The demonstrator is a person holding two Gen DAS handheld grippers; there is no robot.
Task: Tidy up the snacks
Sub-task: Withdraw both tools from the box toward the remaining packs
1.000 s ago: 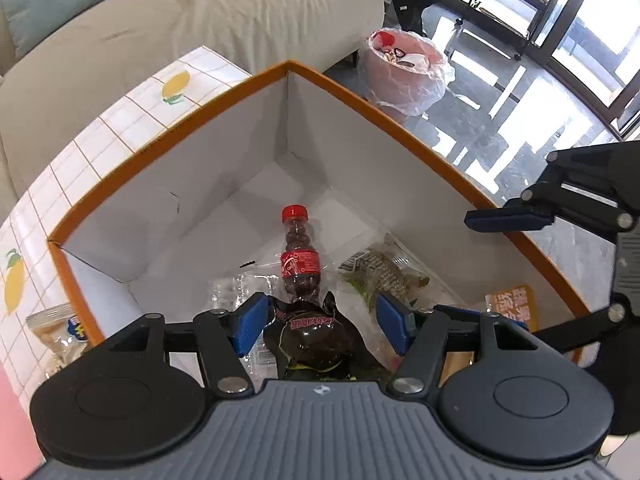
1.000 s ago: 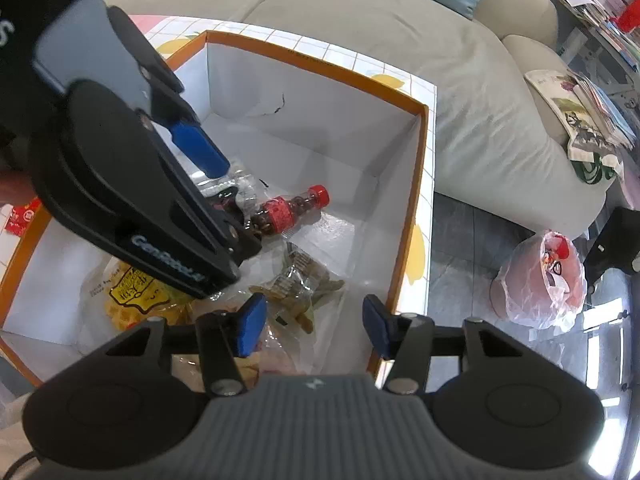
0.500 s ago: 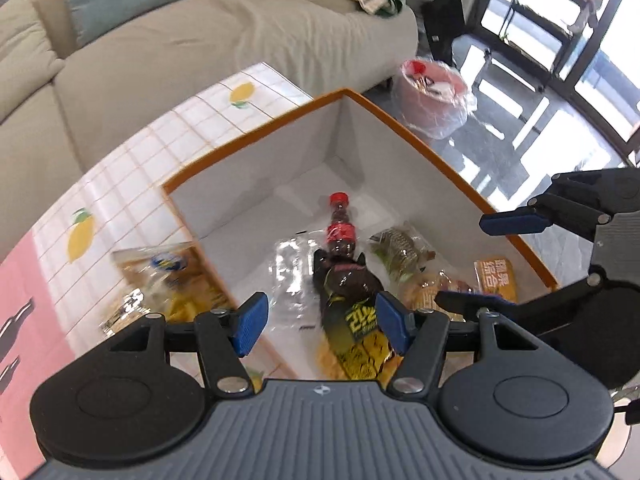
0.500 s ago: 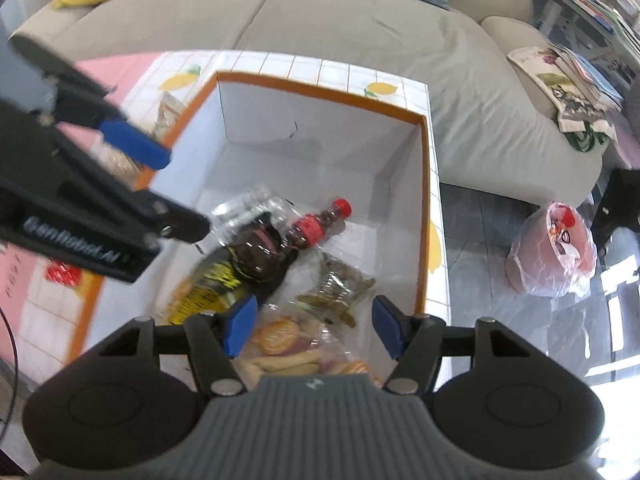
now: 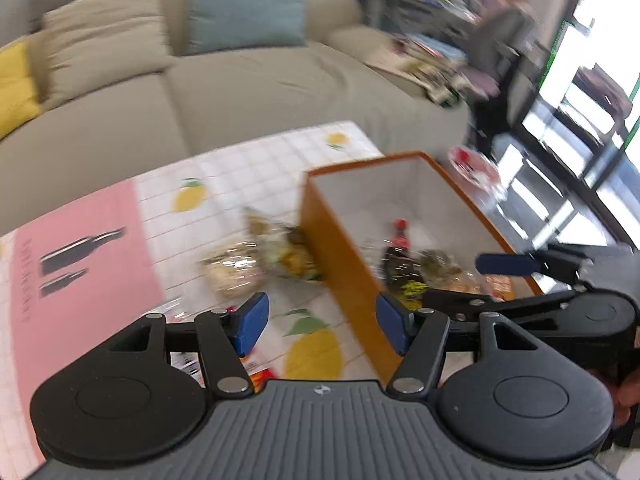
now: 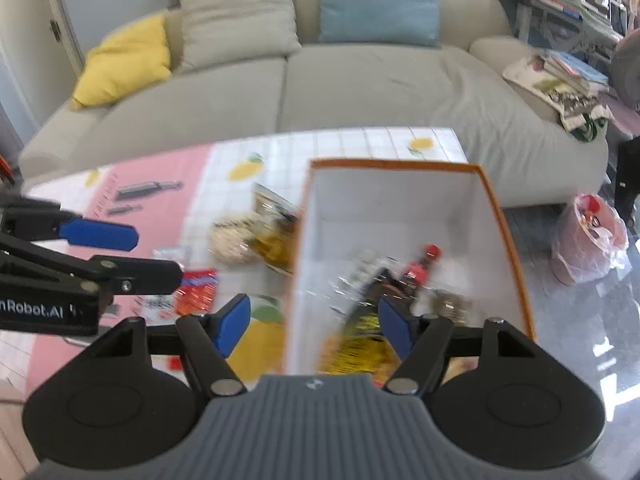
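An orange-rimmed white box (image 5: 332, 248) (image 6: 304, 240) stands on the table. Inside lie a red-capped bottle (image 5: 400, 236) (image 6: 420, 264), a dark black-and-yellow bag (image 5: 404, 280) (image 6: 360, 320) and other wrapped snacks (image 5: 440, 264). Clear snack bags (image 5: 256, 256) (image 6: 248, 236) lie on the table left of the box. My left gripper (image 5: 320, 324) is open and empty above the table beside the box's near corner. My right gripper (image 6: 314, 328) is open and empty above the box's near edge. Both views are blurred.
A tablecloth with a pink panel (image 5: 80, 264) and lemon prints (image 5: 316, 352) covers the table. Small red packets (image 6: 196, 284) lie near its front. A beige sofa (image 6: 320, 80) stands behind. A pink-bagged bin (image 6: 588, 236) sits on the floor to the right.
Both grippers have pulled up and back out of the box. The left one let go of the dark bag, which now lies in the box, and has swung left over the table.
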